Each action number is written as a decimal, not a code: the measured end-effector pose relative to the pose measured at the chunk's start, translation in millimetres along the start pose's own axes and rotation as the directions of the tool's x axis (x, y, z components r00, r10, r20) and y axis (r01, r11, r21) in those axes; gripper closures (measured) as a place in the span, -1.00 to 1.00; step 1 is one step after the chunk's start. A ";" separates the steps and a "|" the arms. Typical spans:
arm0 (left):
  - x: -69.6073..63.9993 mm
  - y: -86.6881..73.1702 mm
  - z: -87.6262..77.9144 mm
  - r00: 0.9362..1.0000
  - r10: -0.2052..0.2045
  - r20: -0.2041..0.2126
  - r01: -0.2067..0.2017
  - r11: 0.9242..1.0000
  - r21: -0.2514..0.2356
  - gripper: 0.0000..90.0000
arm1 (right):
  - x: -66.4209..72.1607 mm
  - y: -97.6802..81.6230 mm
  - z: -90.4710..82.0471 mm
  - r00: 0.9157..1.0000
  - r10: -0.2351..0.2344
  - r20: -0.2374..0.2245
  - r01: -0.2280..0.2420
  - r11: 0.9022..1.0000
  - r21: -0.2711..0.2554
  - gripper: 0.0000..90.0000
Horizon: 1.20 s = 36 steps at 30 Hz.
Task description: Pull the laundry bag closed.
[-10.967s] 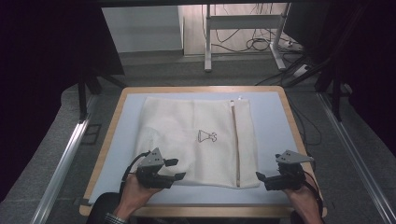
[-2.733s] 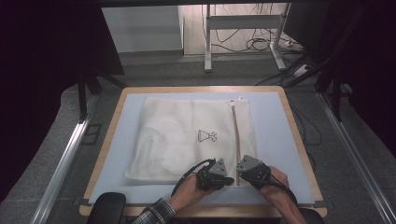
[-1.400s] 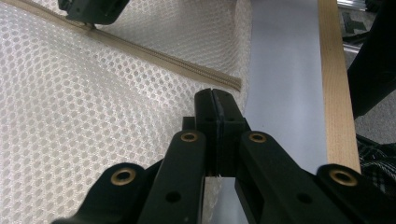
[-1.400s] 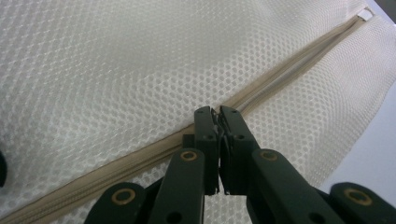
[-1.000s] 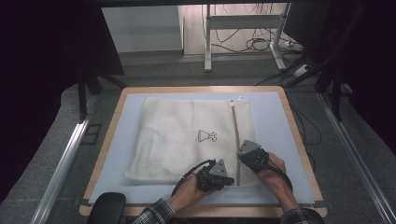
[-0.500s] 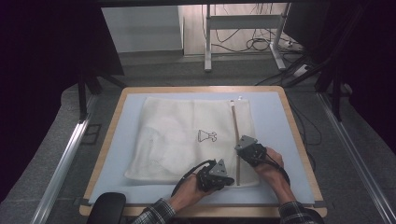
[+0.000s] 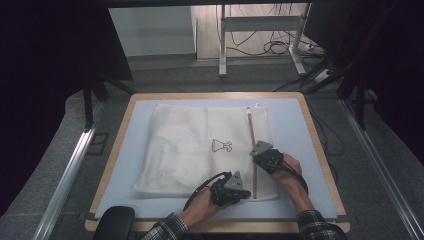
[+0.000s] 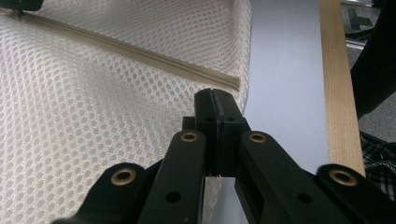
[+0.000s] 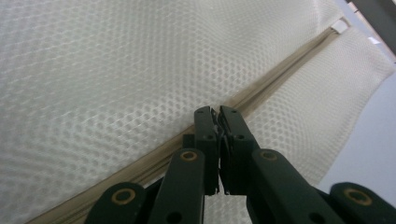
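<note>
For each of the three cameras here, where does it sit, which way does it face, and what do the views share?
High view: above the person's side, facing forward and down on the table; both hands, left claw and right claw on the mesh bag.
Left claw view: rides the left claw, looking along its shut jaws, which pinch the bag's corner near the zip's end.
Right claw view: rides the right claw, jaws shut at the zip.
Shared: all three show the bag and its zip.
</note>
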<state>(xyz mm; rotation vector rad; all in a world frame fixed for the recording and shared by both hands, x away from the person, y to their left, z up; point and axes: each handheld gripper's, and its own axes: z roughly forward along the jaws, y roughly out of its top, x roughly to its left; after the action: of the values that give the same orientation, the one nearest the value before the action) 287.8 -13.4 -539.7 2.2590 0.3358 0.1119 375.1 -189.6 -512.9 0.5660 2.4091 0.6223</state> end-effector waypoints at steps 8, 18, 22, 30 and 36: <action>-0.4 0.0 0.1 1.000 0.005 -0.002 -0.005 1.000 0.000 1.00 | -5.6 2.9 6.1 1.000 0.004 0.014 -0.004 1.000 0.001 0.91; -0.5 0.1 0.0 1.000 0.005 -0.003 -0.005 1.000 0.001 1.00 | -13.0 6.2 12.9 1.000 0.008 0.015 -0.008 1.000 0.002 0.91; -0.3 0.1 0.0 1.000 0.004 -0.002 -0.004 1.000 0.000 1.00 | -15.6 7.6 15.5 1.000 0.011 0.007 -0.012 1.000 0.001 0.91; -0.7 0.1 0.1 1.000 0.006 -0.004 -0.006 1.000 0.001 1.00 | -21.8 10.9 18.8 0.999 0.021 0.029 -0.021 1.000 0.003 0.91; -0.6 0.1 0.1 1.000 0.006 -0.003 -0.006 1.000 0.001 1.00 | -27.1 12.8 24.5 0.999 0.022 0.035 -0.022 1.000 0.008 0.91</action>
<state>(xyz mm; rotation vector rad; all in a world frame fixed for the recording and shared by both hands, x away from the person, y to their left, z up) 287.2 -13.7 -539.6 2.2613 0.3312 0.1187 413.6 -186.1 -512.0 0.6025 2.3772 0.6070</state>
